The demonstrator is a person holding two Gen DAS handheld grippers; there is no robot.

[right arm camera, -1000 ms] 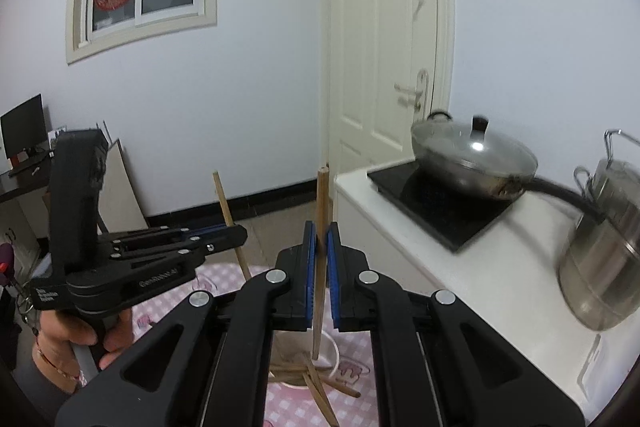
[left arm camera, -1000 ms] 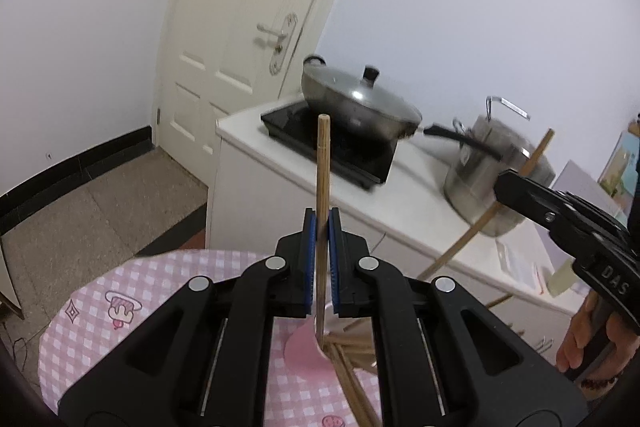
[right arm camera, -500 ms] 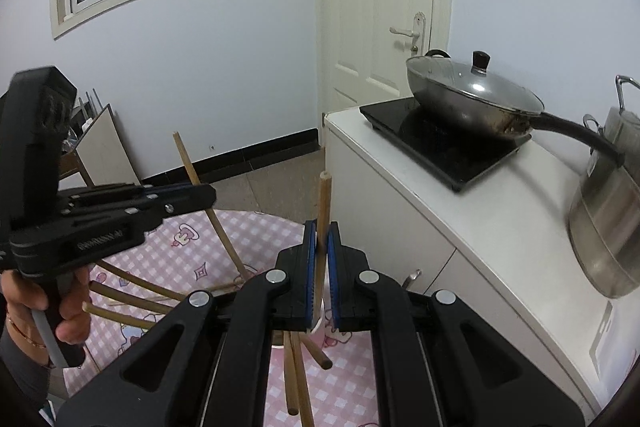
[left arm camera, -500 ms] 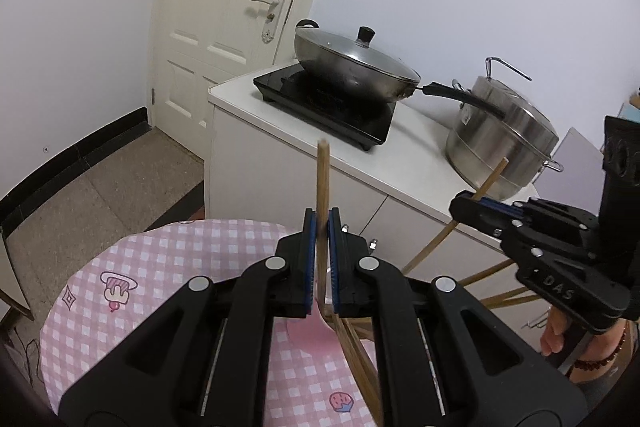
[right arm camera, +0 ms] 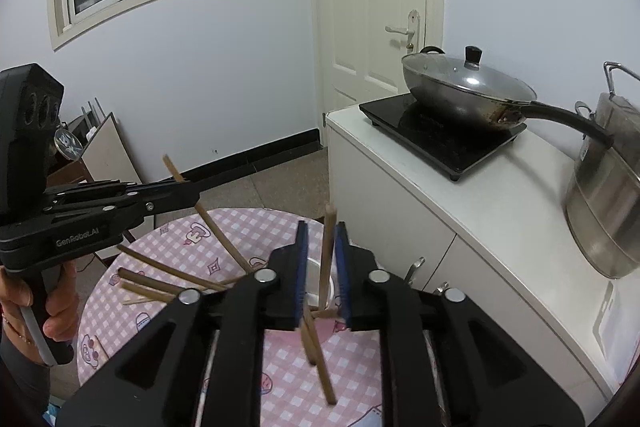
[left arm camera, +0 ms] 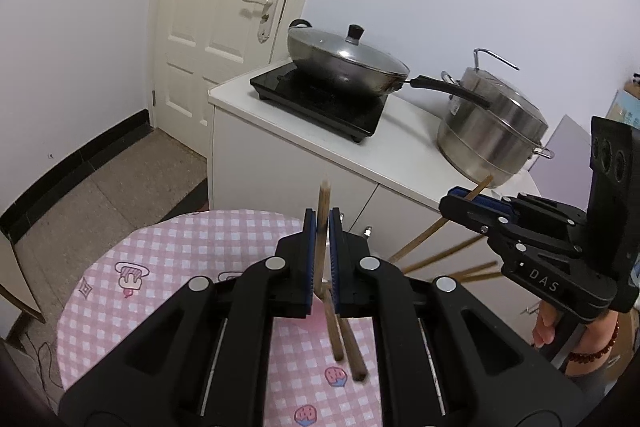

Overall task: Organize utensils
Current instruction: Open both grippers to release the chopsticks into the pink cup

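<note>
Right wrist view: my right gripper is opening, its chopstick loose above the cup.
My left gripper pinches another stick; more sticks lie at left on the table.

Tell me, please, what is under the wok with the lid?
The wok sits on a black induction cooker, which rests on the white counter. The wok hides part of the cooker's top.

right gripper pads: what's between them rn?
One wooden chopstick stands in the gap of the right gripper, whose jaws are opening and no longer press on it. The white cup sits below. The right wrist view shows it.
</note>
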